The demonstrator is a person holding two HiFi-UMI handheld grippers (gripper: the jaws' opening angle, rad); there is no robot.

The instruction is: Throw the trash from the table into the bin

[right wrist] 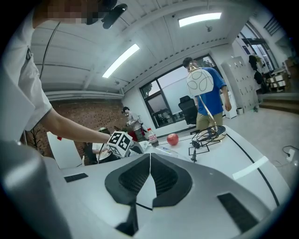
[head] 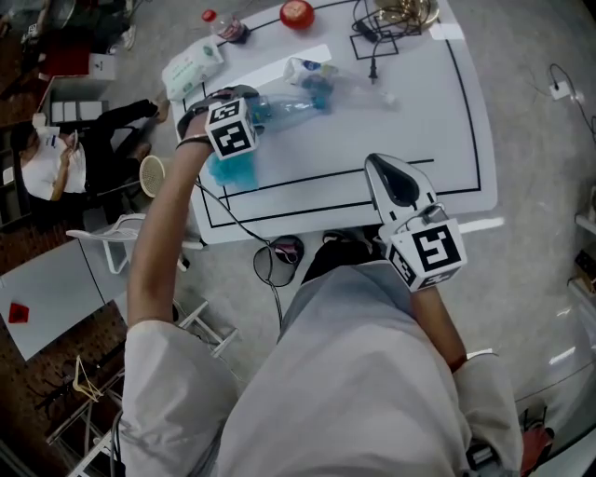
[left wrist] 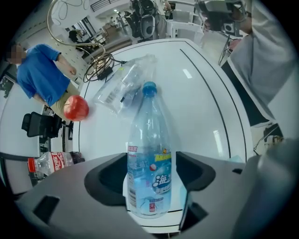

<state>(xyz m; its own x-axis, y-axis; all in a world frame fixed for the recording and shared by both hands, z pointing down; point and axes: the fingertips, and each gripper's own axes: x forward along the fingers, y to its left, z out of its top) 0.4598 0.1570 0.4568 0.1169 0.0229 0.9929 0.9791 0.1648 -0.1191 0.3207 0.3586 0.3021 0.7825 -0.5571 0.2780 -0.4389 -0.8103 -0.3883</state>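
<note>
A clear plastic bottle (left wrist: 149,158) with a blue cap and a blue label lies on the white table (head: 438,112), cap pointing away from me. My left gripper (head: 235,149) points straight down over it. Its jaws stand wide open on either side of the bottle's lower half, and the pads do not press on it. In the head view the bottle (head: 284,110) shows to the right of the marker cube. My right gripper (head: 380,168) hovers at the table's near edge, shut with nothing in it. No bin is in view.
Beyond the bottle lie a clear plastic wrapper (left wrist: 124,84), a red apple (left wrist: 75,107) and a crushed cola bottle (left wrist: 51,163). A wipes packet (head: 193,67) and a lamp base with cable (head: 396,19) sit at the far side. A white chair (head: 116,238) stands left of the table.
</note>
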